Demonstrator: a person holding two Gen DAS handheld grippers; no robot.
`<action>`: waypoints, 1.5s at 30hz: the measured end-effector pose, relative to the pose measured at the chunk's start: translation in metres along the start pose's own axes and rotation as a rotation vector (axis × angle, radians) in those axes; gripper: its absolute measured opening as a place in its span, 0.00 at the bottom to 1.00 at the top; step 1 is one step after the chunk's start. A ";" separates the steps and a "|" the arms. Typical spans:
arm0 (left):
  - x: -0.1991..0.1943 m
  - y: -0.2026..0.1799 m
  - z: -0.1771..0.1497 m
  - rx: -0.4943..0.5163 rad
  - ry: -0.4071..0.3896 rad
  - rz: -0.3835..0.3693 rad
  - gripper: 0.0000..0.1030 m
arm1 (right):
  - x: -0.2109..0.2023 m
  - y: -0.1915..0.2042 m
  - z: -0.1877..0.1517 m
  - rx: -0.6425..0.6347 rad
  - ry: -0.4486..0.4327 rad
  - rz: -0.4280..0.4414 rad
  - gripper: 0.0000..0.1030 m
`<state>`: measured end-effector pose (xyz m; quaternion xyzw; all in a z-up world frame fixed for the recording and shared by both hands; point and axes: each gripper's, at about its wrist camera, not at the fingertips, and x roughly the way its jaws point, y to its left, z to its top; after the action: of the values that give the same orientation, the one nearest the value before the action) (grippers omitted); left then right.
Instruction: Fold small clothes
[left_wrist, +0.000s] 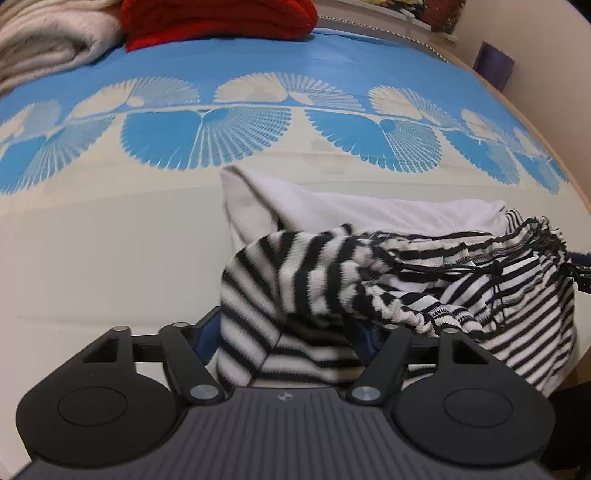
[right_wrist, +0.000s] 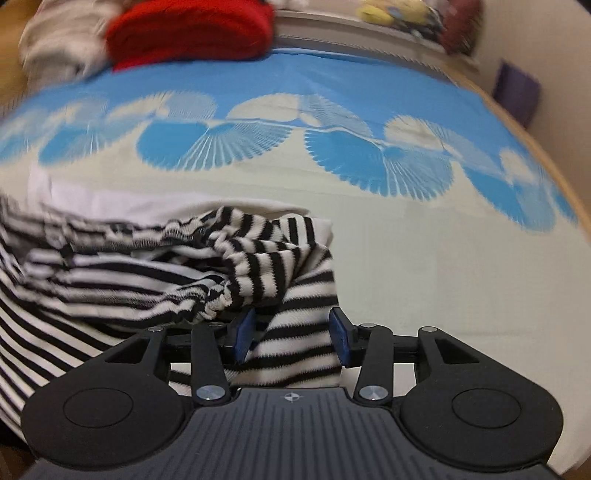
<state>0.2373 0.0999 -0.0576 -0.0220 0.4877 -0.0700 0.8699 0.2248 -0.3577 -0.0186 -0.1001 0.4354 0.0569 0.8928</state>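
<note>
A black-and-white striped garment (left_wrist: 406, 280) lies bunched on the bed, on top of a white cloth (left_wrist: 332, 206). My left gripper (left_wrist: 288, 332) is at its left end. The jaws stand wide, striped cloth hangs loosely between them, and it covers most of the blue pads (left_wrist: 205, 334). In the right wrist view the striped garment (right_wrist: 129, 273) stretches off to the left. My right gripper (right_wrist: 291, 338) is at its right end, jaws apart, a fold of striped cloth slack between the blue pads (right_wrist: 340, 339).
The bed sheet (left_wrist: 110, 240) is cream in front, with blue fan patterns further back. At the far end lie a folded red knit (left_wrist: 221, 18) and a beige fluffy blanket (left_wrist: 44, 40). A purple object (left_wrist: 493, 62) leans on the right wall, past the wooden bed edge (right_wrist: 535, 140).
</note>
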 end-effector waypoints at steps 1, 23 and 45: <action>0.003 -0.003 0.004 0.007 -0.007 0.012 0.77 | 0.005 0.005 0.002 -0.041 0.004 -0.024 0.44; 0.013 0.023 0.069 -0.133 -0.261 0.059 0.05 | 0.025 -0.023 0.072 0.173 -0.320 0.058 0.02; 0.116 0.044 0.081 -0.201 -0.041 0.097 0.20 | 0.142 0.029 0.088 0.078 -0.006 -0.195 0.03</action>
<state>0.3698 0.1246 -0.1179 -0.0869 0.4747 0.0219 0.8756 0.3736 -0.3074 -0.0815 -0.1068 0.4228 -0.0470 0.8987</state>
